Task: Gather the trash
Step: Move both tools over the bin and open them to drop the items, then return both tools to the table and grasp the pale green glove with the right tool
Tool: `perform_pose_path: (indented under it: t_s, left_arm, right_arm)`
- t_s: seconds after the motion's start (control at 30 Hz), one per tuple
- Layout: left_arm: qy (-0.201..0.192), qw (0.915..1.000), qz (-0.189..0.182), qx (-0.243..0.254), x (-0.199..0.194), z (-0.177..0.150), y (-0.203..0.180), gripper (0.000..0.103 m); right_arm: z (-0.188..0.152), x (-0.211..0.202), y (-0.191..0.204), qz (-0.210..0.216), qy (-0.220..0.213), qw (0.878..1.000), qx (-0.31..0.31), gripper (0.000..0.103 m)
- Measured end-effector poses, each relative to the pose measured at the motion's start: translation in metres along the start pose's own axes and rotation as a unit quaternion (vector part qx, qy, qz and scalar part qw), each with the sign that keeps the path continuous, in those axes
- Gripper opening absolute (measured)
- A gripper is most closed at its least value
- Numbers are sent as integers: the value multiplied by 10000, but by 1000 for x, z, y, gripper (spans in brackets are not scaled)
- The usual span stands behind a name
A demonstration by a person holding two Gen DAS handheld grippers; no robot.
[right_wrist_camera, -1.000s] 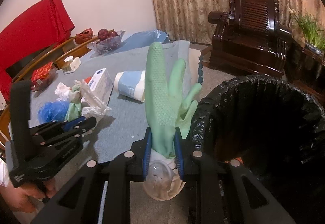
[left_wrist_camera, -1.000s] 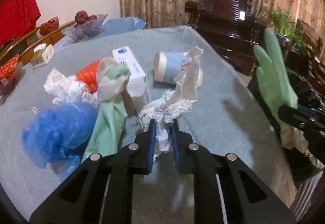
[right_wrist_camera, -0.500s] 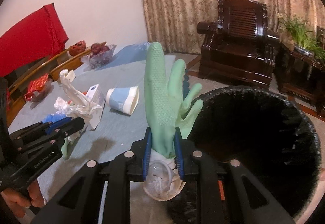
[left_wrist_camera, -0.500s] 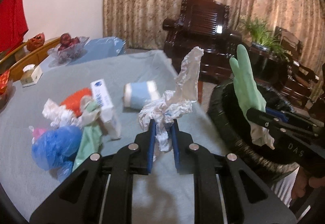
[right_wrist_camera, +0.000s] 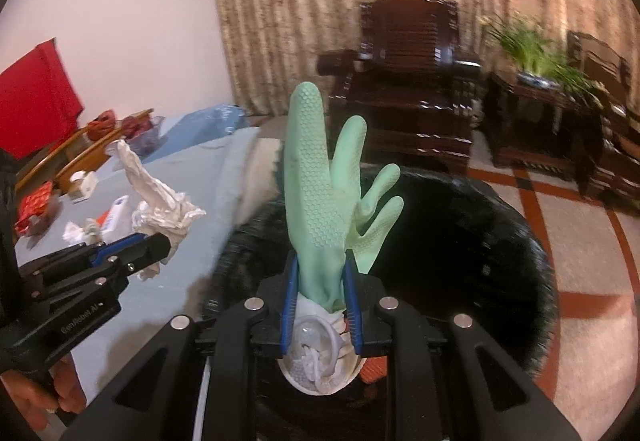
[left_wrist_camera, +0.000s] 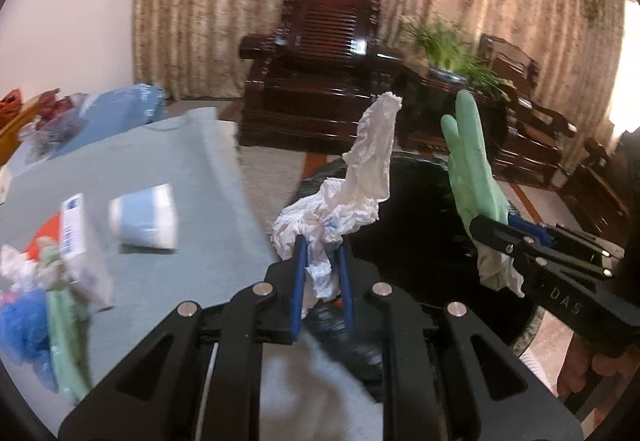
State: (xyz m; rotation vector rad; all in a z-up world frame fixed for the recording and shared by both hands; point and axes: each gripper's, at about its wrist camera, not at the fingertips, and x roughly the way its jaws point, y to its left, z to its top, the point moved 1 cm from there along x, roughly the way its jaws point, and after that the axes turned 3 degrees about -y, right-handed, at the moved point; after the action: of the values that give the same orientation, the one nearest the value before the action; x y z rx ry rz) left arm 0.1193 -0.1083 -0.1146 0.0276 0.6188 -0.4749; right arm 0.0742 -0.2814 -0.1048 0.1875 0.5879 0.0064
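Observation:
My left gripper (left_wrist_camera: 320, 257) is shut on a crumpled white paper (left_wrist_camera: 360, 177) and holds it at the near rim of the black-lined trash bin (left_wrist_camera: 424, 241). My right gripper (right_wrist_camera: 320, 273) is shut on a green rubber glove (right_wrist_camera: 320, 193) that stands upright above the bin's opening (right_wrist_camera: 460, 241). A white cup-like piece (right_wrist_camera: 320, 365) hangs under the right fingers. The right gripper with the glove (left_wrist_camera: 472, 177) shows at the right of the left wrist view. The left gripper with the paper (right_wrist_camera: 156, 201) shows at the left of the right wrist view.
The grey-blue table (left_wrist_camera: 168, 169) holds a light blue cup on its side (left_wrist_camera: 146, 217), a white box (left_wrist_camera: 80, 241), a blue bag (left_wrist_camera: 24, 325) and a second green glove (left_wrist_camera: 64, 337). A dark wooden armchair (left_wrist_camera: 320, 73) and a potted plant (left_wrist_camera: 452, 49) stand behind the bin.
Both grippers have swung right, away from the table and over the trash bin, each still holding its item. The bin now fills the middle of both views.

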Motion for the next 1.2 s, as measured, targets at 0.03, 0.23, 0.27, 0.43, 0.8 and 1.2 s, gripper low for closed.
perform_pose_path:
  t_s: [0.03, 0.23, 0.27, 0.43, 0.8, 1.2]
  left_arm:
    - [11, 10000, -54, 43, 5, 1, -6, 15]
    - [117, 9991, -355, 183, 32, 10, -33, 17]
    - [135, 9989, -412, 195, 35, 11, -37, 19]
    - [186, 9980, -581, 149, 44, 14, -44, 53]
    - [-169, 9997, -149, -59, 9, 17, -3, 82]
    - [-620, 9904, 1121, -527, -74, 12, 101, 91]
  right_arm:
    - [-1, 0, -6, -59, 21, 10000, 40, 21]
    - [-6, 1, -33, -365, 104, 9991, 204, 23]
    - [-6, 1, -35, -400, 106, 9989, 218, 24]
    - [-8, 0, -51, -606, 71, 9977, 308, 35]
    - [-1, -16, -40, -908, -386, 9945, 354, 97]
    - [16, -6, 27, -198, -576, 9981, 73, 97]
